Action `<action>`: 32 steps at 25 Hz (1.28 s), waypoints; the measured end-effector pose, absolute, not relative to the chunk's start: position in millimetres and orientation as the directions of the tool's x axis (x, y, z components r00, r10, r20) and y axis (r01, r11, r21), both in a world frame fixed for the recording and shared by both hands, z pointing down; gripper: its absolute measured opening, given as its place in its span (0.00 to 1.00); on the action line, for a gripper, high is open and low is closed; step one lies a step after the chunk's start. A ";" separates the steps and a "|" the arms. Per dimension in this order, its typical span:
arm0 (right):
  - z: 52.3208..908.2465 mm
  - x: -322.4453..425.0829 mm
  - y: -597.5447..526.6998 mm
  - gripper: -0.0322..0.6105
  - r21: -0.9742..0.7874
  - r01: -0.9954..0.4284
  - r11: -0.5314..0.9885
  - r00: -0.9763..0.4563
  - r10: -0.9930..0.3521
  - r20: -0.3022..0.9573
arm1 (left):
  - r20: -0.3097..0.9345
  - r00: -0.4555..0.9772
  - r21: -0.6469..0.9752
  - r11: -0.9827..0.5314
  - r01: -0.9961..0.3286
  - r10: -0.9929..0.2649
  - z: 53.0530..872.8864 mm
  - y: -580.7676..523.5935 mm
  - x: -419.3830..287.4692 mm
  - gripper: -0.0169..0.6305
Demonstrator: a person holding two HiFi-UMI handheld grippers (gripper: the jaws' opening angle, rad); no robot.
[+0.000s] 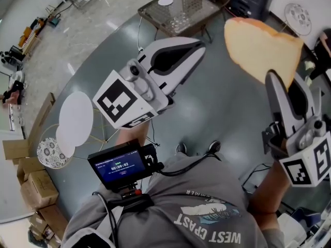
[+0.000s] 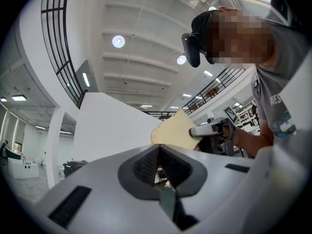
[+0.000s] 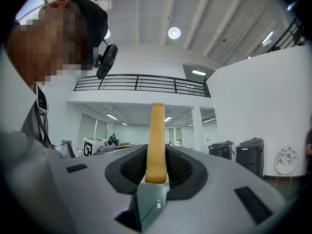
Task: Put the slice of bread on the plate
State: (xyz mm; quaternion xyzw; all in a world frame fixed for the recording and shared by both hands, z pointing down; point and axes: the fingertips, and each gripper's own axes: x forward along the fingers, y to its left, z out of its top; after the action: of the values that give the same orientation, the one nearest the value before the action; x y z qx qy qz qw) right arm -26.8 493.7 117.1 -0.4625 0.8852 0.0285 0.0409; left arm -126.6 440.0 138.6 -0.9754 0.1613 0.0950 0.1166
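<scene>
The slice of bread [image 1: 261,48] is tan and held up in the air at the upper right of the head view. My right gripper [image 1: 283,79] is shut on its lower edge. In the right gripper view the bread [image 3: 157,135] stands edge-on between the pads. The left gripper view shows the bread [image 2: 178,130] with the right gripper [image 2: 214,130] behind it. My left gripper [image 1: 191,48] is raised at the middle, shut and holding nothing [image 2: 159,147]. A white round plate [image 1: 76,119] lies far below at the left, with a patterned plate [image 1: 51,153] beside it.
A wire-top table [image 1: 178,9] with a small white disc stands at the top. Another patterned plate [image 1: 297,15] is at the top right. Cardboard boxes [image 1: 33,185] sit at the lower left. A small screen [image 1: 121,165] hangs at the person's chest.
</scene>
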 end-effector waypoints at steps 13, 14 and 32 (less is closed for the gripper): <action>115.3 112.7 488.6 0.19 -0.016 -0.808 0.589 -0.584 -0.805 -0.108 | -0.236 0.920 -0.211 -0.908 -0.362 -0.313 129.2 436.5 5.3 0.04; 115.2 118.0 490.7 0.19 -0.017 -0.807 0.590 -0.585 -0.804 -0.109 | -0.238 0.919 -0.211 -0.907 -0.365 -0.315 129.2 438.2 9.8 0.04; 122.4 173.3 443.2 0.19 -0.006 -0.827 0.563 -0.559 -0.822 -0.106 | -0.229 0.930 -0.203 -0.920 -0.336 -0.289 141.4 384.8 69.6 0.04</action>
State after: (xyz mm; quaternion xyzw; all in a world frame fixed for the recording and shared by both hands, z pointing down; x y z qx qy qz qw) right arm 173.3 443.2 122.4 -0.4671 0.8826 0.0221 0.0482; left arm 69.6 384.8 141.4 -0.9749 0.1602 0.0979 0.1202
